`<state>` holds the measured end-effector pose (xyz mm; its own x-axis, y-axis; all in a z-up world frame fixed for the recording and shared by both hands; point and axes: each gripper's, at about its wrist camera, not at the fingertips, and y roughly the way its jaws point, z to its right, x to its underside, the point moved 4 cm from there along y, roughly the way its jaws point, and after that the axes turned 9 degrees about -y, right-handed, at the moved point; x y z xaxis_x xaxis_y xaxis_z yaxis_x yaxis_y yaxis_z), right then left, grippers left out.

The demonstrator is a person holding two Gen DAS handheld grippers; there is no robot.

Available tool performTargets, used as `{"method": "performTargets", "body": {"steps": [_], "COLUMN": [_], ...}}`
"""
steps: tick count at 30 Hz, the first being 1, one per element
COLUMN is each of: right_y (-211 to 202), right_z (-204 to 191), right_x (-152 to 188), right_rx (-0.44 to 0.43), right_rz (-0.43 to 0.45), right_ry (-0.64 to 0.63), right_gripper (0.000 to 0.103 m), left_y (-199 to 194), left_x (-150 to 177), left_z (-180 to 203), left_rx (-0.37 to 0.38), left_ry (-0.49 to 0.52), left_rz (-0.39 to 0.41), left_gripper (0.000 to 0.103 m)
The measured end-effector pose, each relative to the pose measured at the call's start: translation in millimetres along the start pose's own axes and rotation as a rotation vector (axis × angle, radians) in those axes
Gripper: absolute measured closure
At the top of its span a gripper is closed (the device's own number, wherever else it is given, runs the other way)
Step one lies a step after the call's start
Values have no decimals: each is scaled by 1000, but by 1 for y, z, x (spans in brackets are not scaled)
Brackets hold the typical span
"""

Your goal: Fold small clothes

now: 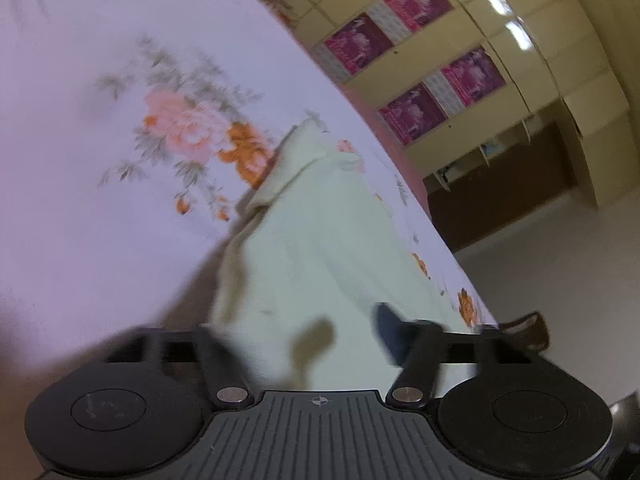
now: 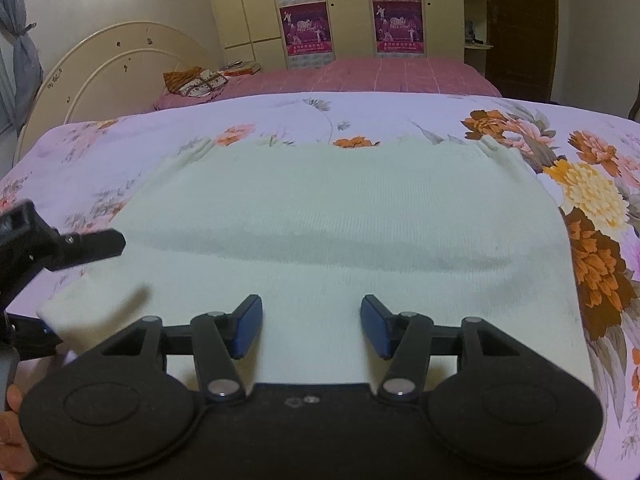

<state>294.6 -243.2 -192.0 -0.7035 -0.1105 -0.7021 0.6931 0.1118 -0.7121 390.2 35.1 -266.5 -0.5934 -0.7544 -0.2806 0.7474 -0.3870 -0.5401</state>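
Note:
A pale green knitted garment (image 2: 340, 232) lies spread on a floral bedsheet (image 2: 592, 208). My right gripper (image 2: 312, 330) is open and empty, its blue pads (image 2: 248, 330) hovering over the garment's near edge. My left gripper (image 2: 68, 292) shows at the left of the right wrist view, jaws apart around the garment's near left corner (image 2: 80, 304). In the blurred left wrist view the garment (image 1: 320, 240) runs away from the left gripper (image 1: 308, 340); its right blue pad (image 1: 390, 332) is clear, and the left finger is hidden by cloth and blur.
The bed's far side has a pink checked cover (image 2: 380, 74) and a cream headboard (image 2: 112, 68). A wardrobe with purple posters (image 2: 348, 12) stands behind. A folded orange cloth (image 2: 196, 80) lies near the headboard. The bed edge and floor (image 1: 560, 264) show in the left wrist view.

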Motion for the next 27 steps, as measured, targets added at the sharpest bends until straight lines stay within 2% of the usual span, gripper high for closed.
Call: {"method": "performTargets", "body": {"steps": [3,5,6,10,13,15,17,19,20,27], "right_y": [2,3,3,2,8,15,30,32,31,27], "right_z": [2,2,2,5,8,10,7,-6,-9,-5], "right_x": [-2,-4,-6,-18,-27,-28,-18,-7,-4,-8], "right_rx": [-1,-2,0,17,67,92,126,176,191,162], "right_rz": [3,7,10,47,63,60,-3,37,52,57], "right_ry": [4,0,-3,-6,-35,-41,-105,-228,-248,-206], "right_gripper": [49,49,49,49,50,51,52,51,51,50], "left_y": [4,9,13,22,27,28,27,26,27,19], "left_x": [-1,0,0,0,1,2,4,4,4,5], "left_z": [0,4,5,7,4,5,8,15,20,49], "left_rx": [13,22,27,20,22,26,35,51,59,130], "left_ry": [-22,-9,-4,26,29,43,63,96,118,226], "left_rz": [10,-6,-29,-30,-41,-41,-31,-23,-20,3], "left_gripper": [52,71,86,86,86,94,94,94,94,94]}}
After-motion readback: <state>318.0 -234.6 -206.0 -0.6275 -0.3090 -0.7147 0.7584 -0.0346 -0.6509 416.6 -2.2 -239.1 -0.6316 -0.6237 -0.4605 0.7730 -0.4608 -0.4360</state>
